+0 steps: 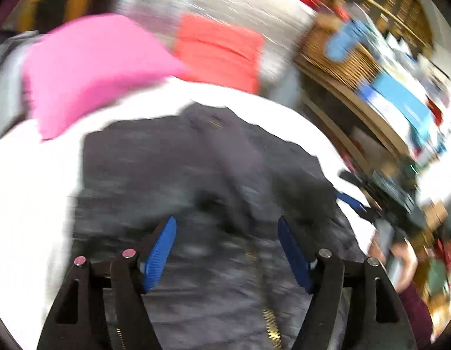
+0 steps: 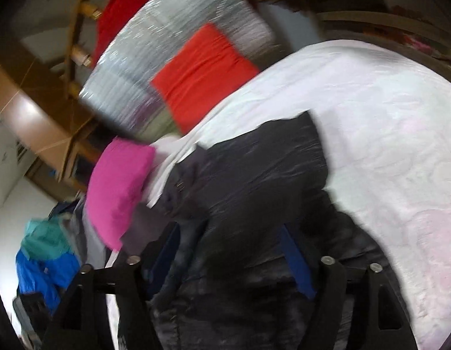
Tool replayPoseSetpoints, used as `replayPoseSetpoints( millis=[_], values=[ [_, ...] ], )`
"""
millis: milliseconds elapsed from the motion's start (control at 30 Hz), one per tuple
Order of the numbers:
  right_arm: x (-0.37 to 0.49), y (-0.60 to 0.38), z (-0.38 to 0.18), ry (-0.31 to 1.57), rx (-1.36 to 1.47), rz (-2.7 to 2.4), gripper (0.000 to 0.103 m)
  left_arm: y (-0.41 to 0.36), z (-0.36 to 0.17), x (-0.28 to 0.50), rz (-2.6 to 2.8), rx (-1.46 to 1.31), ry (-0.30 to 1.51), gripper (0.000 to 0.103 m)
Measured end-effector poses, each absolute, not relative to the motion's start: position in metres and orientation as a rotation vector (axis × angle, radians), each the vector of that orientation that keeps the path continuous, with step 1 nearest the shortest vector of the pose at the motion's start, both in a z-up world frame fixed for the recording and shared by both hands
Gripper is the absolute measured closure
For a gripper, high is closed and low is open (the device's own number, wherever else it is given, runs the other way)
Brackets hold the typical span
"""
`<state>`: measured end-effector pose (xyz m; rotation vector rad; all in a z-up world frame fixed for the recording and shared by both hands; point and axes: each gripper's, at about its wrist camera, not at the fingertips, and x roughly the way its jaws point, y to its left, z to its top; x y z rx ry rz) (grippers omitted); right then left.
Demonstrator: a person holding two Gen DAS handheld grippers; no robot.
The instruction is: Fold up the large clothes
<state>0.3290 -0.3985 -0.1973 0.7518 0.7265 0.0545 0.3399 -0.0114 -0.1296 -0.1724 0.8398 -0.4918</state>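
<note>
Motion blur smears my left wrist view, so the shelf clutter is unreadable to me, the dark jacket runs off the bottom edge, and its folds blur together in my right view too.

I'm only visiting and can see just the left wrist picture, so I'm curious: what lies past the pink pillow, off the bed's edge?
Observer: A heap of blue and teal clothing is piled there, below the pillow in the right wrist view.
Operator: And the other gripper? I only catch a sliver of it.
Observer: The right gripper has its fingers spread wide, with folds of the dark jacket bunched between them. The blur hides whether they pinch the fabric.
</note>
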Motion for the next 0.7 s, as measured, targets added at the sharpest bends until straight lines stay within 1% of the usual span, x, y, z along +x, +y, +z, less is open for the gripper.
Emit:
replayPoseSetpoints(
  millis=[100,200,400,467,567,700],
  values=[
    [0.339,-0.355,-0.191,0.763,0.620,0.134,0.019,0.035,-0.141,0.361,-0.240,-0.216,0.840,0.029],
    [0.353,-0.309,-0.189,0.805,0.483,0.189,0.019,0.059,-0.158,0.373,-0.112,-0.240,0.871,0.030],
    [0.383,-0.239,-0.207,0.926,0.284,0.222,0.018,0.051,-0.187,0.398,-0.038,-0.190,0.965,0.030],
    [0.389,-0.229,-0.215,0.934,0.209,0.151,0.018,0.044,-0.195,0.404,-0.040,-0.179,0.997,0.030],
    [0.388,-0.254,-0.217,0.916,0.263,0.061,0.019,0.034,-0.202,0.408,-0.048,-0.154,1.026,0.030],
    [0.371,-0.333,-0.212,0.860,0.509,-0.106,0.019,0.030,-0.206,0.406,-0.062,-0.140,1.053,0.030]
  ],
)
